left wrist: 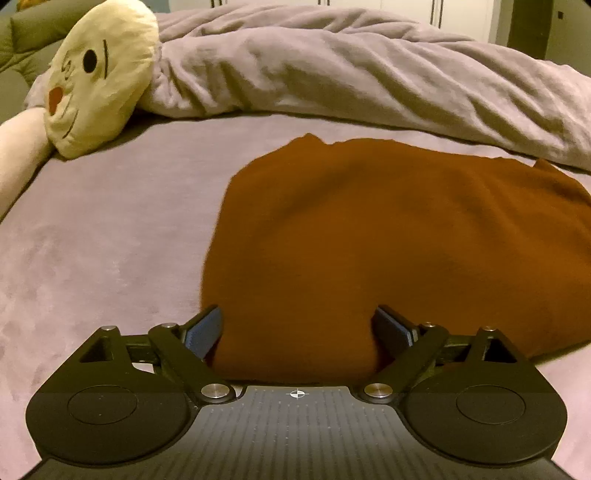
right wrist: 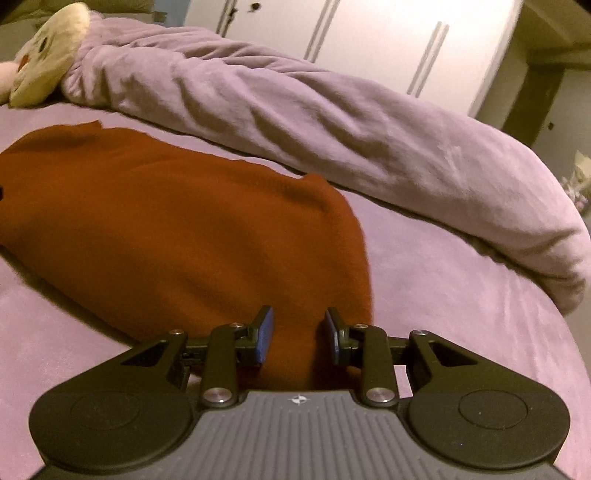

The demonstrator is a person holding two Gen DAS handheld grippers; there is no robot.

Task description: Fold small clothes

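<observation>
Between the parted fingers of the left claw [left wrist: 297, 328] and right claw [right wrist: 299, 334], the brown garment's [left wrist: 369, 229] near edge is straddled ungripped, its length stretched sideways between them.

Matt knit brown garment [left wrist: 369, 240] on velvety lilac sheet [left wrist: 110, 240].

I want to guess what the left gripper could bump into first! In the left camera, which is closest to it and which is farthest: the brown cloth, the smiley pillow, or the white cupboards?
From the left gripper:
1. Brown cloth: between its fingers, spreading ahead and right.
2. Smiley pillow: far left on the bed.
3. White cupboards: behind the rumpled duvet, farthest back.
</observation>
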